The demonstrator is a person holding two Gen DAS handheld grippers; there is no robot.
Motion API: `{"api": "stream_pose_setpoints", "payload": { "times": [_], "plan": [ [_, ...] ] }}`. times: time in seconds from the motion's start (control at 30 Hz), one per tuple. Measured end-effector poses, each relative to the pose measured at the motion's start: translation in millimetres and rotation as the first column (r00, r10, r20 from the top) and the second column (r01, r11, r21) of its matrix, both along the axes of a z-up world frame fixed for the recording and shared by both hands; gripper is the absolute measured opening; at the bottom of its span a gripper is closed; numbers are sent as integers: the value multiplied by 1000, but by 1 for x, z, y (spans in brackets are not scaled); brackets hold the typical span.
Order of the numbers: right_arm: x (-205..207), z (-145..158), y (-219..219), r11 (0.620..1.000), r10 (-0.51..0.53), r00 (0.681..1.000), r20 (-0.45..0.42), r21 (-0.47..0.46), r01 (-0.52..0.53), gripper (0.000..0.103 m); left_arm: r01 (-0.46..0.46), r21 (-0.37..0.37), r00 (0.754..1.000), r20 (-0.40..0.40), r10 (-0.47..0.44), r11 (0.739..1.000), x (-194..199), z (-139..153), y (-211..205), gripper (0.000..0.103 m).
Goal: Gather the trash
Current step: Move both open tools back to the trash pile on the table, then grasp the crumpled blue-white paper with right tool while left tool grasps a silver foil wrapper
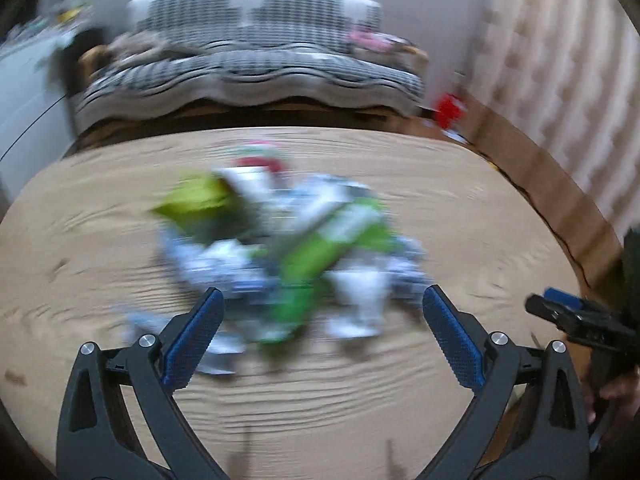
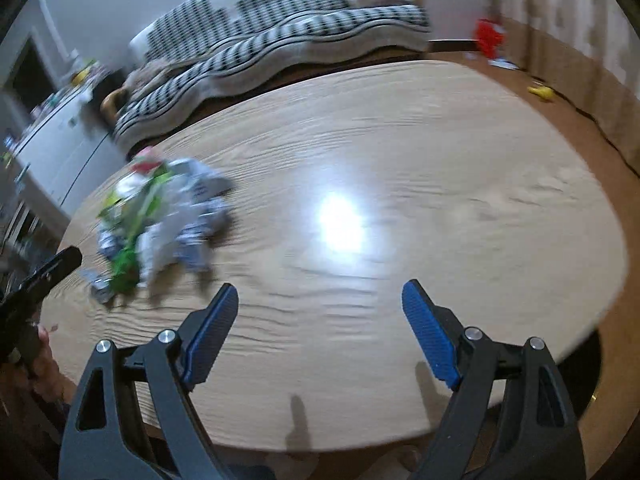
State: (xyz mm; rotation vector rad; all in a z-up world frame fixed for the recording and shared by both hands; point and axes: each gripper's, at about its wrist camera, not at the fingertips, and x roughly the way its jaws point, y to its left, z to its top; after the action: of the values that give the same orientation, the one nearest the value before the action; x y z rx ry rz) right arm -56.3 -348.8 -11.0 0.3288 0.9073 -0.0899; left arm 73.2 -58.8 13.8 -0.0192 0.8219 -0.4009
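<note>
Green, white and blue crumpled wrapper heap (image 1: 280,248) on pale wooden tabletop (image 1: 460,208), just beyond left gripper (image 1: 323,304), fingers wide apart. Right gripper (image 2: 320,300), likewise spread and empty, farther off, heap to its far left.

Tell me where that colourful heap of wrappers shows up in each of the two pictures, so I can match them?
Left wrist view: the heap of wrappers lies in the middle of the picture, just beyond the open left tongs, on the wooden table.
Right wrist view: the same heap sits far left, well off to the side of the open right tongs.
Shared landmark: the striped sofa behind the table.
</note>
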Motion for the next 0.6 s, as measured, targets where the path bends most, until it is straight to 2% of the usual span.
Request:
{"api": "stream_pose_setpoints", "payload": {
  "times": [0.13, 0.3, 0.47, 0.6],
  "plan": [
    [29, -1, 43, 998, 68, 998, -5, -7, -68, 81, -118, -8, 993, -27, 118, 993, 20, -7, 53, 96],
    [61, -12, 77, 994, 108, 994, -26, 19, -107, 81, -171, -55, 980, -108, 165, 984, 47, -23, 85, 96],
    [82, -24, 81, 995, 91, 994, -53, 44, -89, 76, -183, -126, 970, -183, 158, 975, 72, -35, 80, 96],
    [91, -31, 82, 995, 86, 994, -73, 55, -82, 72, -176, -119, 968, -202, 149, 977, 88, -44, 64, 96]
  ]
}}
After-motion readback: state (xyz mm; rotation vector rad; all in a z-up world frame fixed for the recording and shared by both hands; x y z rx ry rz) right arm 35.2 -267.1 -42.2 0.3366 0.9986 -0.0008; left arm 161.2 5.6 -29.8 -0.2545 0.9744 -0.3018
